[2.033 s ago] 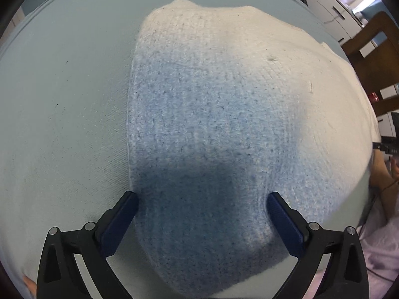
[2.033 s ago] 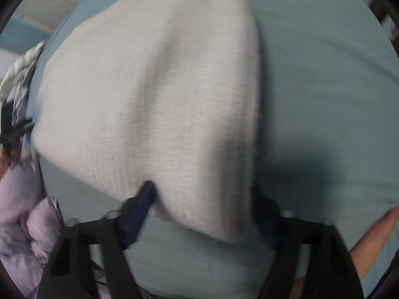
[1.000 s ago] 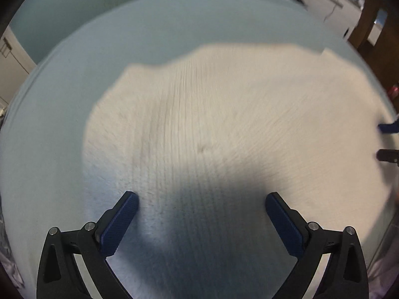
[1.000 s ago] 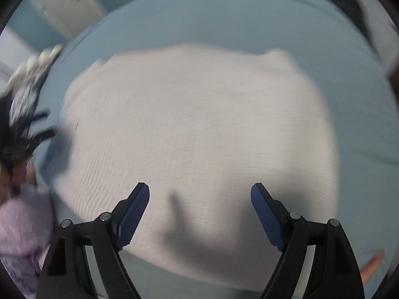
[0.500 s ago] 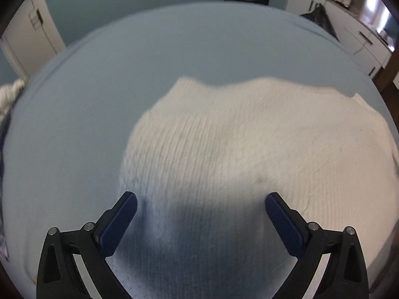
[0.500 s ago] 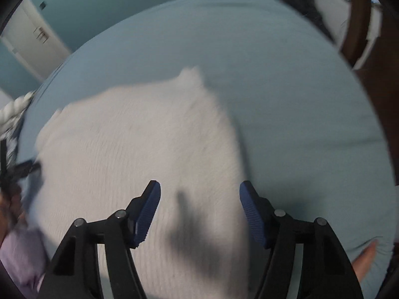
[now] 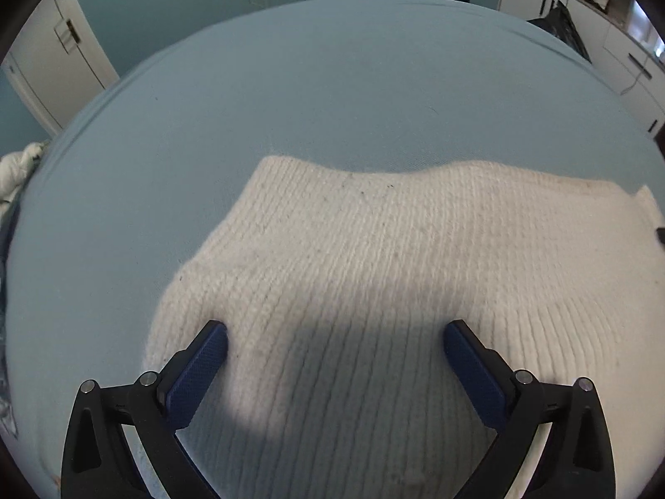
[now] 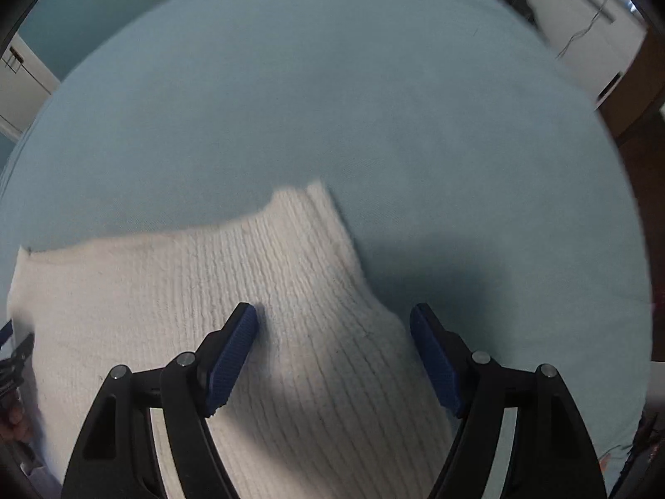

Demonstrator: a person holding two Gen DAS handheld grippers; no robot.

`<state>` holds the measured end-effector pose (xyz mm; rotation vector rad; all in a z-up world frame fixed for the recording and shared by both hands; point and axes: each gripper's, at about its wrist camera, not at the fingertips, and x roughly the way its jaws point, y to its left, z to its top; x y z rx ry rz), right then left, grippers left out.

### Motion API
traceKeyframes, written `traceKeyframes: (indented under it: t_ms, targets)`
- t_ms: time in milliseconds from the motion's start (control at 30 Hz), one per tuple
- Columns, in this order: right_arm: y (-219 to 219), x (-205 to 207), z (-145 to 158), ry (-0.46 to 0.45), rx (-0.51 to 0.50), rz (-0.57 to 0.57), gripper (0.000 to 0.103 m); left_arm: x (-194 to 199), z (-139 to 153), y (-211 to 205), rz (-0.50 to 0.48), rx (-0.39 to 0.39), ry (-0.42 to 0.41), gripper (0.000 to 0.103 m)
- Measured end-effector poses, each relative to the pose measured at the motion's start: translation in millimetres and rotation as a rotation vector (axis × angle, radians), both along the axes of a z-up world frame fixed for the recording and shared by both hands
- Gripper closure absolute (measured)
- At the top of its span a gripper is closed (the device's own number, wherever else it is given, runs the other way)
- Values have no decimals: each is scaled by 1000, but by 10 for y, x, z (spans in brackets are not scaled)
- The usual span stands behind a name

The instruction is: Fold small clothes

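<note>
A cream ribbed knit garment (image 7: 395,258) lies flat on a light blue sheet (image 7: 332,83). My left gripper (image 7: 334,328) hangs open low over the garment's near left part, its blue pads wide apart with only knit below them. In the right wrist view the knit garment (image 8: 208,282) fills the lower left, with a small corner sticking up at its far right end. My right gripper (image 8: 333,311) straddles the garment's right edge. Its jaws are opening, the knit lies between them and the pads do not press on it.
The blue sheet (image 8: 332,83) stretches far beyond the garment. A white door (image 7: 54,54) and a white cloth bundle (image 7: 16,170) are at the left. White cabinets (image 7: 623,54) and a dark hanging garment (image 7: 561,20) are at the right. Brown wooden furniture (image 8: 640,83) edges the right side.
Both grippers have swung so the garment sits lower in each view and more sheet shows beyond it. The right gripper has shifted to the garment's right edge, and its jaws narrowed, then widened slightly.
</note>
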<state>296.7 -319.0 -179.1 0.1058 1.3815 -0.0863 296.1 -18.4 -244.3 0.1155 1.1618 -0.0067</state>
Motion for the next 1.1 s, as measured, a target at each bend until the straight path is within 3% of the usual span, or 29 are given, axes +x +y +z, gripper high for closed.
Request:
traceKeyframes:
  t_ms: [33,100,133,233,300,367,433,500,667,767,800,867,1000,1100]
  targets:
    - [-10,4,-38,-7,-7,6,30,33,-15,-41,12,21,-11,0]
    - [-5,-50,26,-111,-126,8,69,126,-30,-124,31,53,-23,0]
    - [-21,-55,12,-120,-193,-2,80,163,-32,-122,34,60,-23,0]
    - [-204,-117,-59,-123,-94,-129,80,303,-13,-101,57,65,-5,0]
    - [-247,-118,-80,-112,-67,-187,78,360,105,-95,70,101,-12,0]
    - [-260,-167,21,-114,-70,-230,74,430,355,-109,86,143,-95,0]
    - [-305,-221,234,-131,-159,-247,70,341,673,-46,75,136,-194,0]
    - [-308,-383,505,-157,-217,-233,62,217,949,34,50,104,-232,0]
    - [-263,-1002,1225,-293,-215,-115,26,-250,1427,287,-11,9,-186,0]
    - [-207,-1501,1705,-385,-193,-80,23,-900,1500,470,-19,-112,-162,0]
    - [-174,-1547,1845,-398,-177,-73,23,-1072,1541,526,-13,-175,-147,0]
    - [-96,-1770,2067,-409,-131,-64,23,-1287,1582,658,19,-229,-114,0]
    - [-17,-2056,2304,-360,21,-35,23,-1632,1555,570,50,-211,-56,0]
    - [-9,-2158,2136,-257,118,-52,23,-1794,1413,500,18,-132,-25,0]
